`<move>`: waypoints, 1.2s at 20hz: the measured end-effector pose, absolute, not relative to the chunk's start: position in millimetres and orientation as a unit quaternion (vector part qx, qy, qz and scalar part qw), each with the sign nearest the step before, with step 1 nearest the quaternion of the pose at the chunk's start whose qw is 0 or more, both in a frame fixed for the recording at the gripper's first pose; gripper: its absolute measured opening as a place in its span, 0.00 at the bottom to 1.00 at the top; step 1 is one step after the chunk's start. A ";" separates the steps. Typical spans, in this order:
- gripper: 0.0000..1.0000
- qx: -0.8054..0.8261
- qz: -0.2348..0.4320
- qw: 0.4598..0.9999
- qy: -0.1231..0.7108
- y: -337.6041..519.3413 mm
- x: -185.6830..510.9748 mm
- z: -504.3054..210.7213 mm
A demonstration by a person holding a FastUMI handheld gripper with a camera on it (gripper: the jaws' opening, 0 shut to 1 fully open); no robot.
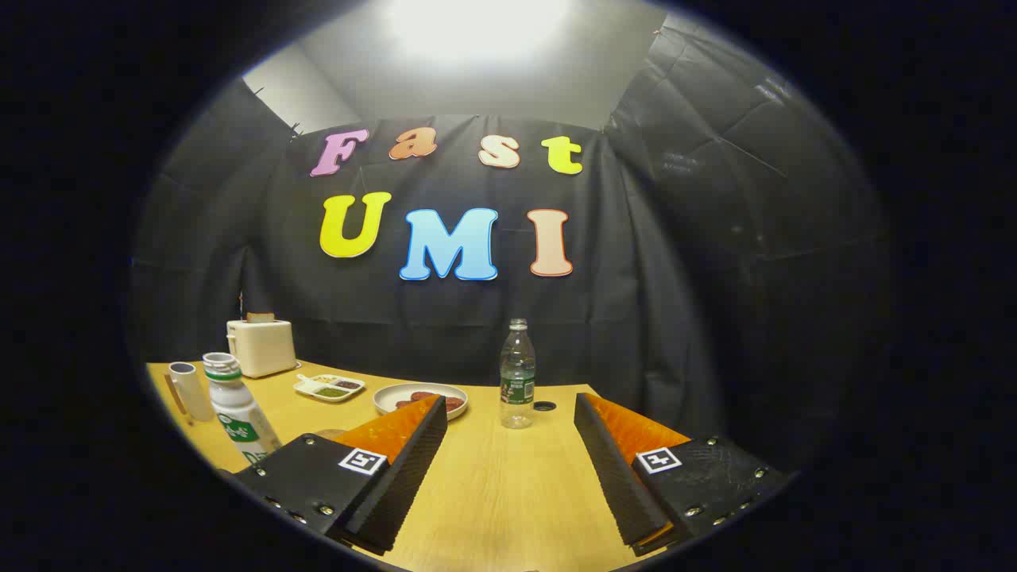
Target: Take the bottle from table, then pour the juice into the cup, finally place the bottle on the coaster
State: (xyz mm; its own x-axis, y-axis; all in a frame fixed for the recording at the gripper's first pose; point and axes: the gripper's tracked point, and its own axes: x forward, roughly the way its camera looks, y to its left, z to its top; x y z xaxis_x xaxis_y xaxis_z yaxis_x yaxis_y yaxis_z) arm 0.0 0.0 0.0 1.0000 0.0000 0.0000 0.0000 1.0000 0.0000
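A clear plastic bottle (517, 373) with a green label stands upright on the wooden table (493, 492), beyond my fingertips and in line with the gap between them. My gripper (510, 403) is open, with nothing between its fingers. A small dark round disc (544, 406) lies on the table just right of that bottle. Beside my left finger stands a white bottle (236, 409) with green markings. A white cup (191, 389) stands just behind that white bottle, near the table's left edge.
A cream toaster (261, 345) sits at the back left. In front of it lie a small white tray (330, 388) of sauces and a plate (397, 393) with dark food. The table's right edge runs close behind my right finger.
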 end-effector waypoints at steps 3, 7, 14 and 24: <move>0.98 0.011 0.017 1.000 0.005 18.0 -22.1 1.2; 0.99 0.001 0.033 0.999 0.019 45.7 -52.0 -1.4; 0.99 0.013 0.062 0.997 0.039 97.4 -82.3 -26.1; 0.99 0.031 0.133 0.988 0.076 181.9 -77.4 -73.4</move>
